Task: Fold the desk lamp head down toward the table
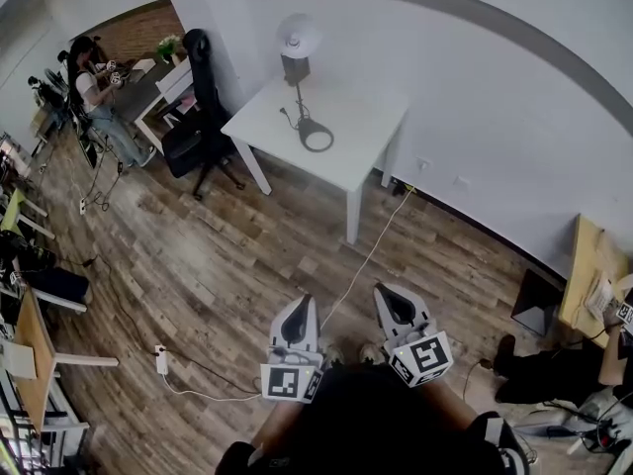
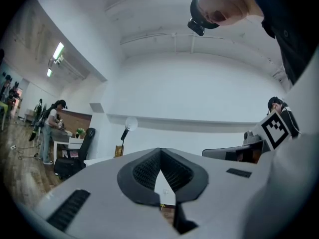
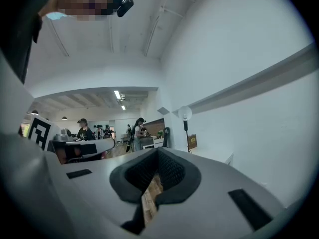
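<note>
Left gripper [image 1: 298, 307] [image 2: 160, 158]: jaws pressed together, nothing between them. I see only the far wall through the small gap under the pads. Held level, low in the head view, just ahead of my body.

Right gripper [image 1: 392, 299] [image 3: 157, 158]: jaws likewise pressed together and empty, with floorboards showing through the gap. Level, just beside the left gripper, the two not touching.

Both hang over the wood floor [image 1: 218, 265], well apart from the desk [image 1: 361, 142].

The desk is white and stands against the white wall. A pale cable [image 1: 368, 253] runs from its wall-side leg across the floor toward me.

The lamp [image 1: 297, 36] [image 2: 128, 125] [image 3: 185, 114] is on the desk, untouched. Its ring base [image 1: 316, 146] sits about mid-desk, nearer the left edge. The stem is upright, and the round white head is raised high, not folded down. A small brown box [image 3: 192, 142] stands near the stem; whether they touch I cannot tell.

Left of the desk, a black chair [image 1: 201, 107]. Beyond it, a person [image 1: 91, 87] at another table.
</note>
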`<state>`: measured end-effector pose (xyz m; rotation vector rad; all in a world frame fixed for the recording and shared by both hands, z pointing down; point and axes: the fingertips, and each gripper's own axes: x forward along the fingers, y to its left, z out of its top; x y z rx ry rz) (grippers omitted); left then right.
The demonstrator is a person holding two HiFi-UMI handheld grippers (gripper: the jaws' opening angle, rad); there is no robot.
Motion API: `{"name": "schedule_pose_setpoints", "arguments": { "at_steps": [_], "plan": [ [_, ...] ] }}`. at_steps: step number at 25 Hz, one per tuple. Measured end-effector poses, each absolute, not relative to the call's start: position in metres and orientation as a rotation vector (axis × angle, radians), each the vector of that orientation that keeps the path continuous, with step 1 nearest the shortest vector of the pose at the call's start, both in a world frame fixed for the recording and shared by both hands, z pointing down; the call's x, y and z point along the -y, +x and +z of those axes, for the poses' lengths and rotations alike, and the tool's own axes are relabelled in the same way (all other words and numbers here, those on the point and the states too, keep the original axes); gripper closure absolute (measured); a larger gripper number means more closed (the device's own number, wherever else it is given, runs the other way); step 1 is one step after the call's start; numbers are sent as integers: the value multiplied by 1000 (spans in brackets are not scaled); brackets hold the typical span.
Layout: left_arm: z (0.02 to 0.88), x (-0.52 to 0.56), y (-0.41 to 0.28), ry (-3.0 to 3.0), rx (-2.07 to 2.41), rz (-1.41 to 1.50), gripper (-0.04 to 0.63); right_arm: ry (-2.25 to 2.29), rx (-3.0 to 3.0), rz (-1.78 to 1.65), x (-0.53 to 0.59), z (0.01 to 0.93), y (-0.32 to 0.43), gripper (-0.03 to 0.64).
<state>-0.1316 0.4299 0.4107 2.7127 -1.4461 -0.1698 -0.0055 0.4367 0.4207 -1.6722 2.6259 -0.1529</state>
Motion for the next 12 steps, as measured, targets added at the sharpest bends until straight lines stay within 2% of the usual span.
{"name": "schedule_pose_setpoints", "arguments": {
  "at_steps": [7,9,12],
  "plan": [
    [414,-424,-135,2710,1453,-173,577,-1707,-2589,-139,-432,422,-3,603],
    [413,-421,-138,2707,1466,-178,570,-1712,-2579,-143,-430,421,-2,558],
    [409,-418,-142,2708,1457,-186,485,-1723,-2575,-145,-427,418,-3,507]
  ]
}}
